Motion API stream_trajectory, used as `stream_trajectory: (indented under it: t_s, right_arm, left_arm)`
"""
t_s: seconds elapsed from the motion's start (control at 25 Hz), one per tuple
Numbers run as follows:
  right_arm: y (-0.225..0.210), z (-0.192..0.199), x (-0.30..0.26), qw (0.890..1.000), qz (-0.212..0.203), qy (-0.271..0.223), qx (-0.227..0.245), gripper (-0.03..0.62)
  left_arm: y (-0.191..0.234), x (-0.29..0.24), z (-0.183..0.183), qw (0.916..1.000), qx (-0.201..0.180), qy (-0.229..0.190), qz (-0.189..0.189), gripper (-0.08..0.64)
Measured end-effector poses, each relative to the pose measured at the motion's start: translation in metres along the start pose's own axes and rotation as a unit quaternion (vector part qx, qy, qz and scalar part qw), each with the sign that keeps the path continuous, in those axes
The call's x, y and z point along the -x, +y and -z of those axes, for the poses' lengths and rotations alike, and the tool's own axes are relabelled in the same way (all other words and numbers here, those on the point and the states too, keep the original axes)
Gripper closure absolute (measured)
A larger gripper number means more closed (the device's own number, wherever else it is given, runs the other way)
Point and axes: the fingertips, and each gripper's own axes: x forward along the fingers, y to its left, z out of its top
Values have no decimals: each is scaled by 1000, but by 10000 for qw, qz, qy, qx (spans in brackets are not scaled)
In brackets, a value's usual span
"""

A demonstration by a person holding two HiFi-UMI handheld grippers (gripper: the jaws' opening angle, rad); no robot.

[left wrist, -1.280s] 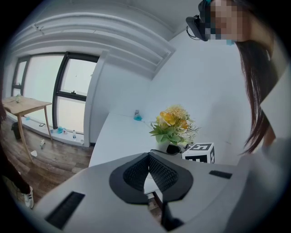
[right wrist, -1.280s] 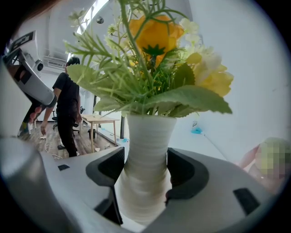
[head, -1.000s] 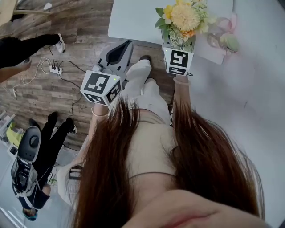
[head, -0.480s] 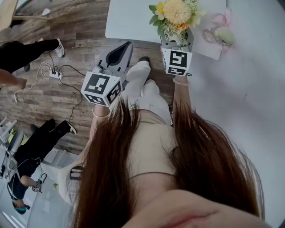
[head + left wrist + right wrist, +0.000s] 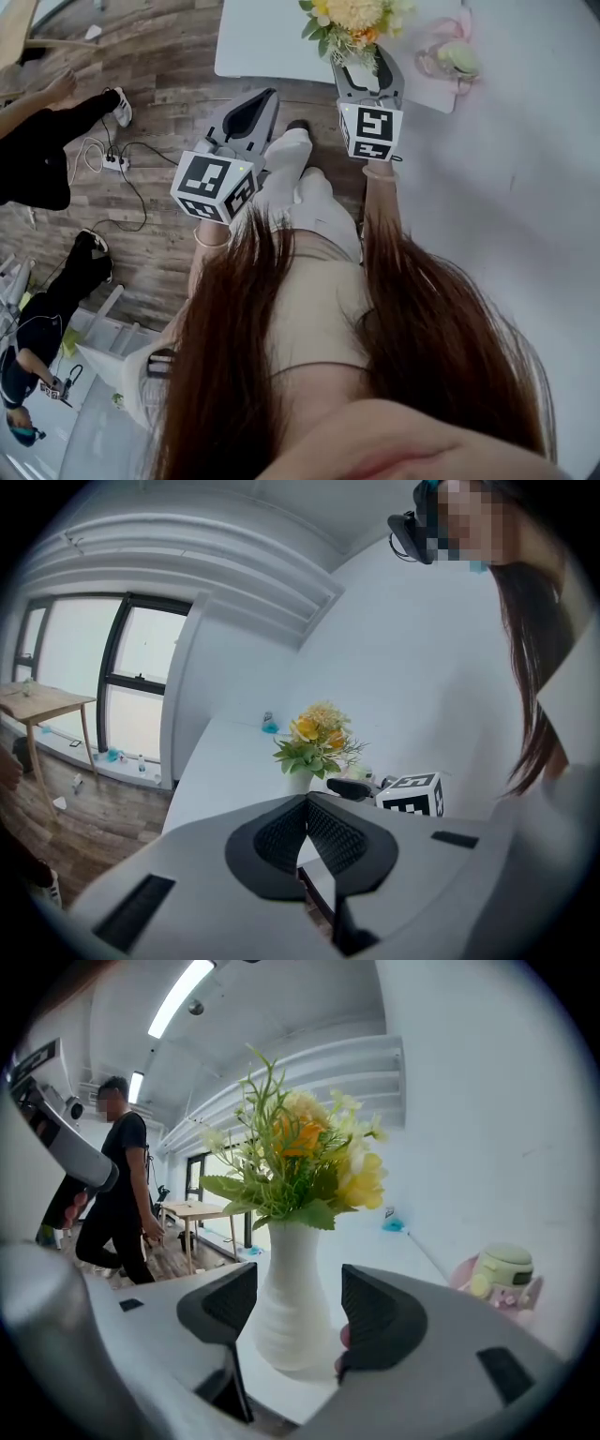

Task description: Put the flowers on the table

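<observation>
Yellow and orange flowers (image 5: 352,14) in a white ribbed vase (image 5: 292,1307) stand on the white table (image 5: 262,42) near its front edge. My right gripper (image 5: 366,67) is open, its jaws on either side of the vase's lower half with a narrow gap showing on the right. The vase base rests on the tabletop (image 5: 412,1251). My left gripper (image 5: 255,101) hangs over the wooden floor, left of the table edge, shut with nothing in it. In the left gripper view the flowers (image 5: 317,738) show beyond the closed pads (image 5: 306,803).
A pink mat with a green-lidded cup (image 5: 450,61) lies on the table right of the vase. A small blue object (image 5: 394,1224) sits farther back. People (image 5: 47,141) stand on the wood floor at the left, near a power strip and cables (image 5: 117,150). A wooden table (image 5: 197,1211) stands behind.
The flowers and right gripper have moved farther over the table. The flowers now sit ahead of the jaws, which show open. The people at left have shifted.
</observation>
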Motion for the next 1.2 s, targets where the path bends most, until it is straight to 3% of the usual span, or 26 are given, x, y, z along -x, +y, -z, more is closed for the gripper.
stream_trajectory:
  t_s: [0.6,1.2]
  right_arm:
    - [0,-11,61,9992,53,-75,-398,324]
    - [5,-32,106,9989,96,-275,-374,371]
  left_arm:
    - [-43,36,0,9995,-177,-273,58,555]
    - [-74,76,-6,9973,-365,-624,-85,555]
